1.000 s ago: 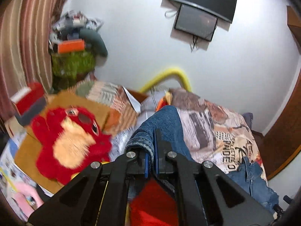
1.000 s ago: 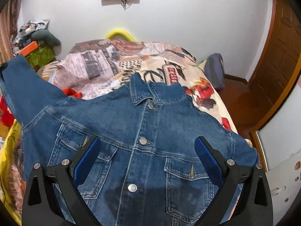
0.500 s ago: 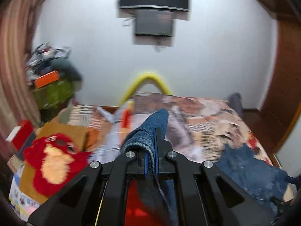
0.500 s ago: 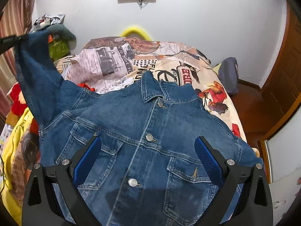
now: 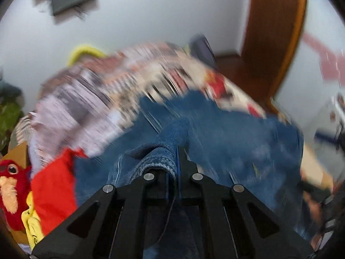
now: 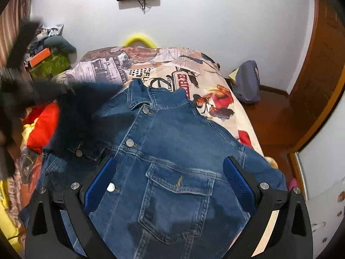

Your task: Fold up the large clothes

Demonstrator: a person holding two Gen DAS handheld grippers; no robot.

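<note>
A blue denim jacket (image 6: 172, 151) lies front-up on the bed, collar toward the far wall. My left gripper (image 5: 175, 161) is shut on the jacket's sleeve cuff (image 5: 163, 157) and holds it above the jacket body (image 5: 237, 142); this view is motion-blurred. In the right wrist view the lifted sleeve (image 6: 86, 108) is a dark blur crossing over the jacket's left side. My right gripper (image 6: 170, 183) is open and empty, low over the jacket's chest pocket.
The bed has a newspaper-print cover (image 6: 172, 64). Red and yellow clothes (image 6: 41, 125) lie at its left, with a red plush toy (image 5: 10, 183). A purple bag (image 6: 245, 84) sits on the floor by the wooden door (image 6: 319, 64).
My left gripper has swung the sleeve from the far left across toward the jacket body, turning right. The right gripper has moved slightly lower over the jacket and stays open.
</note>
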